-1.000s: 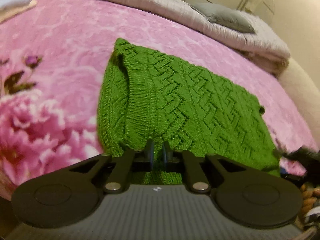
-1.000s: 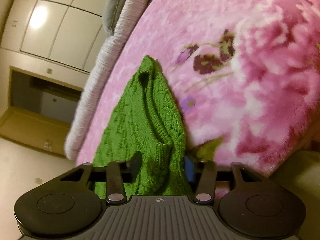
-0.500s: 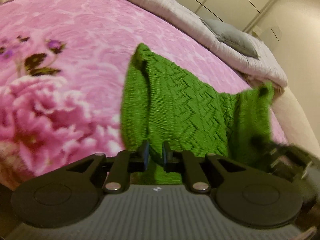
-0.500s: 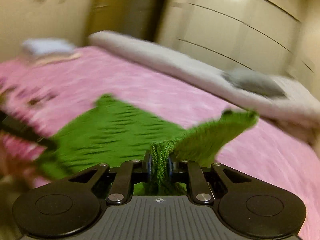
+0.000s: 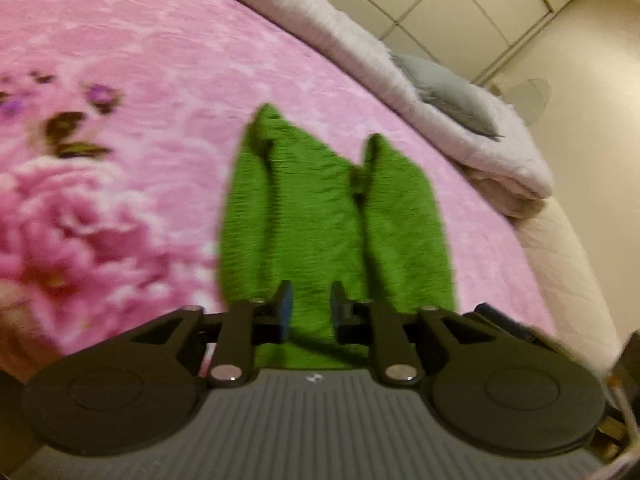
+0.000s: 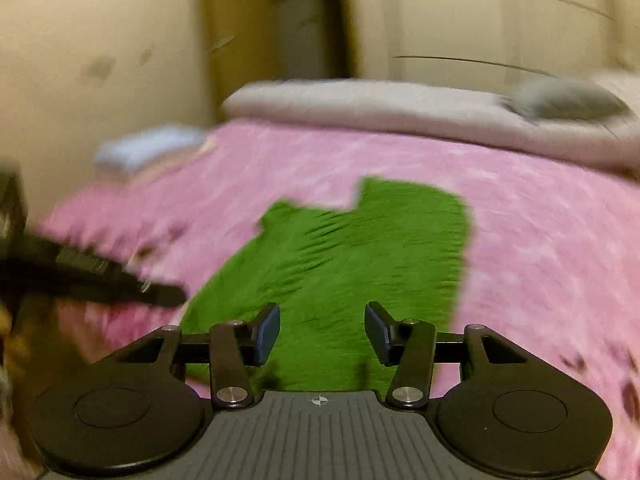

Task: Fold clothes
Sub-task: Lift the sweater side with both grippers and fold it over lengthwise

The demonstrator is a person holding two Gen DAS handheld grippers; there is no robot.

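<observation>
bed [image 5: 580,280]: pink floral blanket [image 5: 160,80] on top
on blanket: green knit [image 5: 320,220], folded, mid
far edge: grey quilt [image 5: 480,132] w/ pillow [image 5: 452,92]

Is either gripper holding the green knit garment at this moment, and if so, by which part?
Nothing is held. Both the left gripper and right gripper are opening, pads clear of the green knit garment lying on the pink blanket.

Legible text: none in either view. Only marks: a small white emblem on the left gripper [image 5: 308,311] body, a crosshair emblem on the right gripper [image 6: 322,328] body.
</observation>
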